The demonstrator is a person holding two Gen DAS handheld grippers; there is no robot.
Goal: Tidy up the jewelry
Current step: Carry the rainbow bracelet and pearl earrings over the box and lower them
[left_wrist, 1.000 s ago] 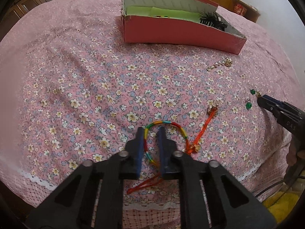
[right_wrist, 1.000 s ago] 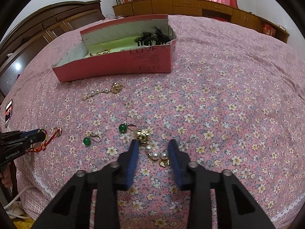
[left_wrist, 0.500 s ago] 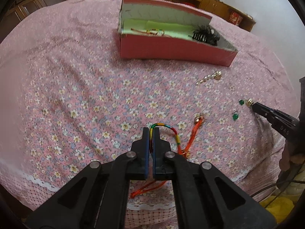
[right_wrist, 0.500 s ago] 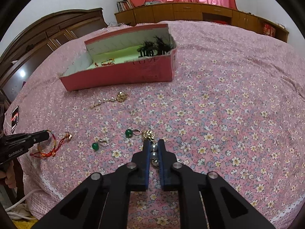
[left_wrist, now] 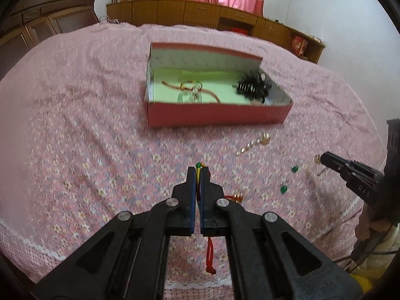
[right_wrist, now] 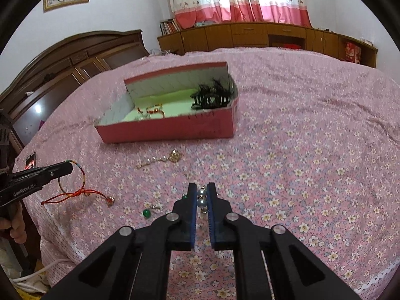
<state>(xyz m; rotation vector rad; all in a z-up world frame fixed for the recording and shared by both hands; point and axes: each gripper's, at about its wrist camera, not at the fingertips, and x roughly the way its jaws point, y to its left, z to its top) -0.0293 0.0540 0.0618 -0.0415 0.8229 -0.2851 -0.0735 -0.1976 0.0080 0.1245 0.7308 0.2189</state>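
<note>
Clamping a rainbow cord bracelet in our left gripper and a pearl earring in our right gripper, we hold both pieces clear of the floral bedspread. Farther ahead lies the open red box, its long side across our path. It sits beyond both claws, a little right of the left one and left of the right one, neither plainly nearer.

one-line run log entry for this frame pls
left gripper: shut on rainbow bracelet | right gripper: shut on pearl earring | red box: open
</note>
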